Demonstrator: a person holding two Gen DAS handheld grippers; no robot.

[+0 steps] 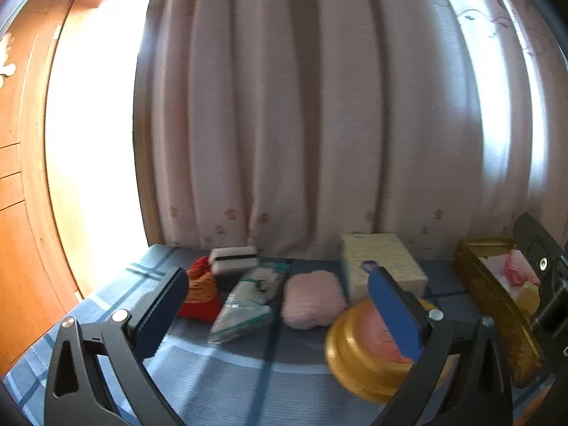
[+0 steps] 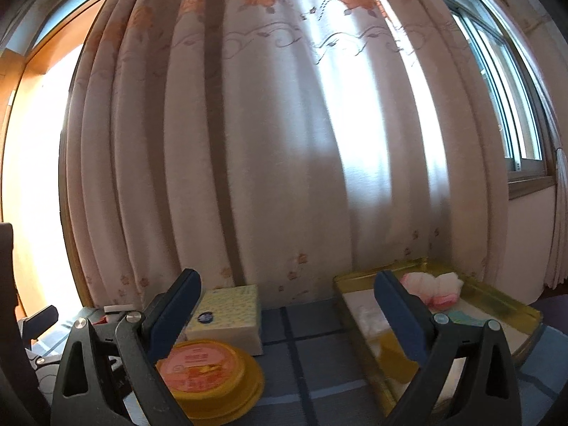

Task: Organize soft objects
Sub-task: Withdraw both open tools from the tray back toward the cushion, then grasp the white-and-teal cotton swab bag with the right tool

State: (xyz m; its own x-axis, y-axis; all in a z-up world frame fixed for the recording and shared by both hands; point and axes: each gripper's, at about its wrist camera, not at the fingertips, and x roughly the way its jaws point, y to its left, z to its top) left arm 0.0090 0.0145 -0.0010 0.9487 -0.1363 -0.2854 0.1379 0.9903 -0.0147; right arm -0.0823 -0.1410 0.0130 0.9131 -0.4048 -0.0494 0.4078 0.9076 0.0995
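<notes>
Sorting looks to be midway, judged from how things lie: some soft pieces already sit in the gold tray [image 2: 497, 305], among them a pink-and-white fluffy bundle [image 2: 431, 289], while others wait on the blue checked table [image 1: 227, 369]. Both claws are released and carry nothing. The left claw [image 1: 284, 314] hovers above the table with its jaws spread wide, looking toward a loose row: a red-and-orange knitted piece [image 1: 198, 294], a clear packet with teal trim [image 1: 245, 305], and a pink fuzzy pad [image 1: 312, 300] that lies closest to the middle of its gap. A white sponge with a dark band [image 1: 232, 259] sits behind the knitted piece, near the curtain [image 1: 319, 106]. The right claw [image 2: 289, 314] hangs between the round yellow tub with the orange lid [image 2: 206, 372] and the tray, also spread wide.

The step in hand appears to be choosing the next soft item. The pink pad seems the likely pick; the left claw would need to drop toward it, straddle it and close gently, since it will squash. The yellow patterned box [image 1: 381, 262] stands just beside it, so the approach should keep clear of that edge.
</notes>
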